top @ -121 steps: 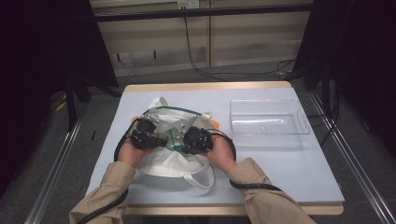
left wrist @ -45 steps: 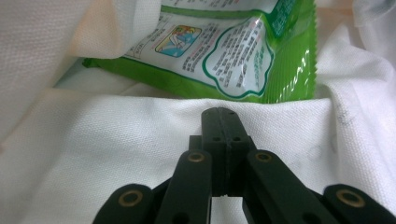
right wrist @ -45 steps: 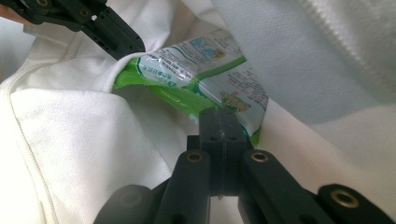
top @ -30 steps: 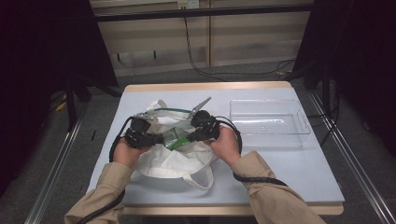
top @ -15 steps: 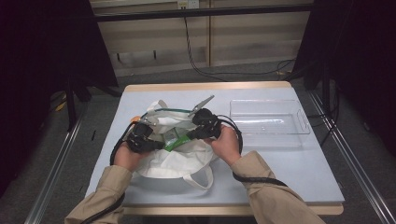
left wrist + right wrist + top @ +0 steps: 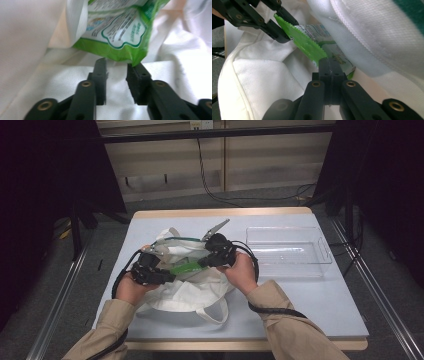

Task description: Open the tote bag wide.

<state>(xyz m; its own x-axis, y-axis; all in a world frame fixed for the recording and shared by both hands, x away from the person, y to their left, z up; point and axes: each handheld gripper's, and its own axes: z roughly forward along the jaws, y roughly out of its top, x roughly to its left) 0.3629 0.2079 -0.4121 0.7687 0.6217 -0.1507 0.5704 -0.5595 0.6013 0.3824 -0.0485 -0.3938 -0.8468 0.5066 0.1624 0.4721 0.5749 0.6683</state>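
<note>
**Green packet pinched over a white tote bag**

A white cloth tote bag [image 6: 175, 292] lies on the pale blue table [image 6: 320, 305], toward its 9 o'clock side. A green snack packet [image 6: 186, 268] is above the bag's opening, between the two grippers. In the right gripper view, the right gripper [image 6: 329, 65] has its jaws pressed together on the packet's [image 6: 312, 47] serrated edge, so it is pinching the packet. The bag's cloth [image 6: 259, 75] is under it, and the left gripper [image 6: 265, 21] is at 11 o'clock, touching the packet's far corner.

In the left gripper view, the left gripper [image 6: 116, 68] has its jaws spread, with a gap between them; the packet [image 6: 117, 30] hangs just above the tips at 12 o'clock, over the white cloth [image 6: 35, 82]. A clear plastic tray [image 6: 287, 251] stands at the table's 2 o'clock, well apart from the bag.
</note>
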